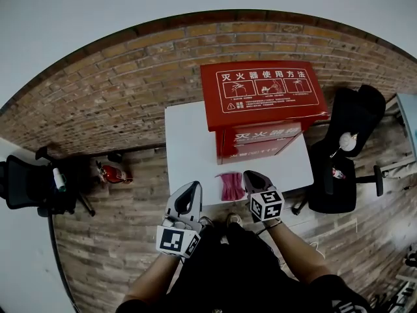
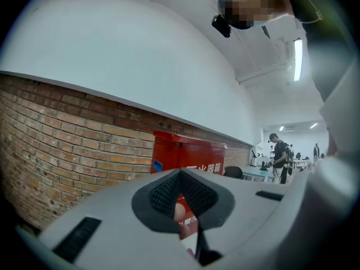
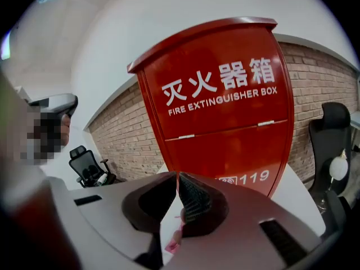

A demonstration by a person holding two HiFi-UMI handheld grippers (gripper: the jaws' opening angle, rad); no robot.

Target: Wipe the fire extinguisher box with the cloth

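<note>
Your left gripper: jaws pressed together, nothing in them; you hold it before the fire extinguisher box, off its left corner.
Pink cloth: crumpled on the white table, just in front of the box.
Your right gripper: jaws closed, empty; facing the box's front, close to it.
</note>
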